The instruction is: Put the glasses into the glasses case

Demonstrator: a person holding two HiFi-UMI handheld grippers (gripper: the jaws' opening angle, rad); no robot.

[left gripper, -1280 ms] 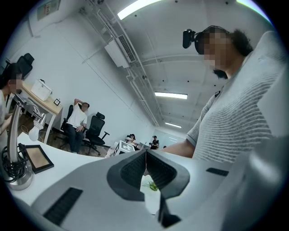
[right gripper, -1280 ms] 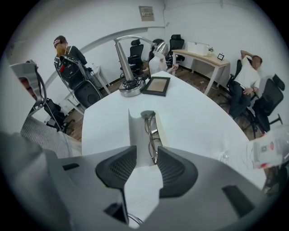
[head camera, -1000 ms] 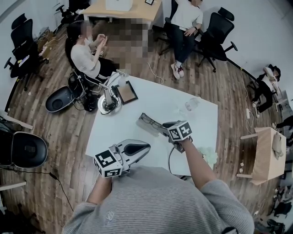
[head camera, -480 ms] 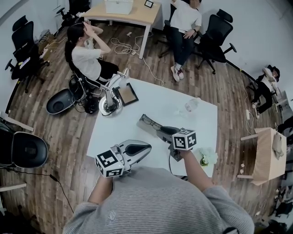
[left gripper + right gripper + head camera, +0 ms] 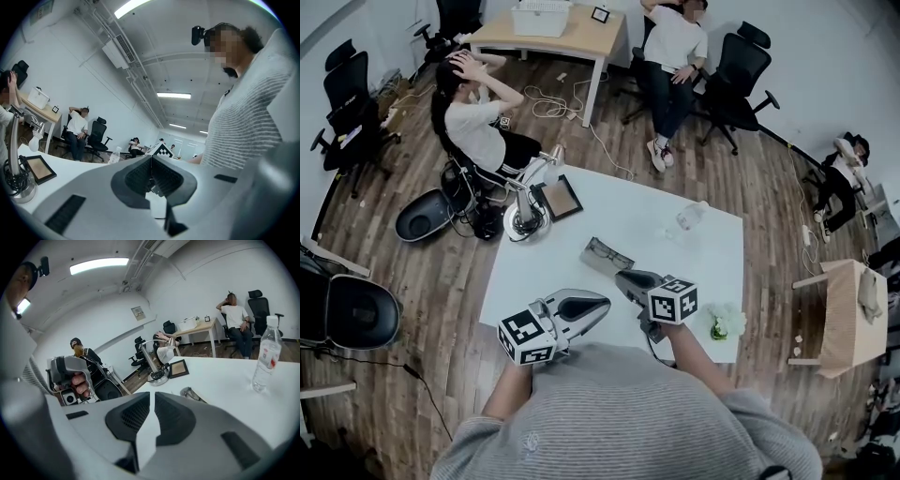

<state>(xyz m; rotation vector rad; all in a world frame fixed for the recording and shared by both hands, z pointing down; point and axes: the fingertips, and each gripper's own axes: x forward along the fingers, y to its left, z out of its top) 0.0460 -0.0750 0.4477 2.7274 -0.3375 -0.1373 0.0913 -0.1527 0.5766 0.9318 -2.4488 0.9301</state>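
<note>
**Right gripper off the case; glasses left in it**

Glasses (image 5: 600,249) lie on the open case (image 5: 622,263), near the middle of the table (image 5: 698,281), slightly toward its near edge. Lenses show, so lid not shut; whether the frame sits fully down, cannot tell.

Change: a second ago the right gripper (image 5: 625,276) was on the case with its jaws wide. Now it is drawn back and raised, just beside the case's near end. Its jaws have just been closing to a narrow slit with nothing between them. Judged: placing done, lid remains.

Case's long axis runs roughly along the far edge, slightly skewed. One end points toward the left edge, the other at the right gripper.

Left gripper (image 5: 602,301): jaws together, empty, over the near edge.
</note>
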